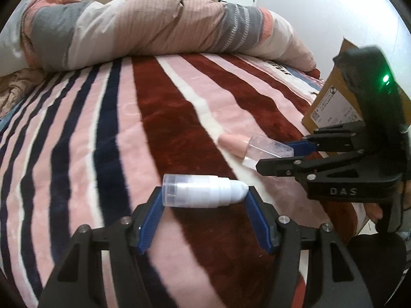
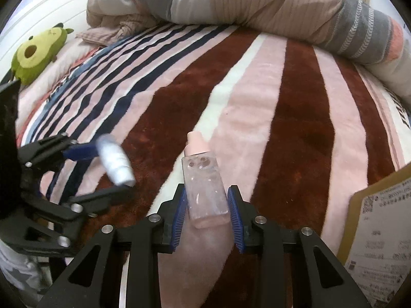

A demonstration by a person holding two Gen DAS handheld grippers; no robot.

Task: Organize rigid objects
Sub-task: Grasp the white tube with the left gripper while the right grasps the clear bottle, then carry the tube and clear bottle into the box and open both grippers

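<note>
A white pump bottle (image 1: 203, 191) with a clear cap lies sideways between the blue pads of my left gripper (image 1: 205, 192), which is shut on its two ends just above the striped blanket (image 1: 164, 118). It also shows in the right wrist view (image 2: 117, 160). A clear bottle with a pink cap (image 2: 204, 187) sits between the pads of my right gripper (image 2: 206, 201), which is shut on its lower body. The left wrist view shows this bottle (image 1: 257, 147) and the right gripper (image 1: 280, 155) at the right.
A rolled quilt (image 1: 154, 23) lies across the far side of the bed. A brown cardboard box with a label (image 1: 334, 105) stands at the right; it also shows in the right wrist view (image 2: 380, 231). A green plush toy (image 2: 38, 51) lies far left.
</note>
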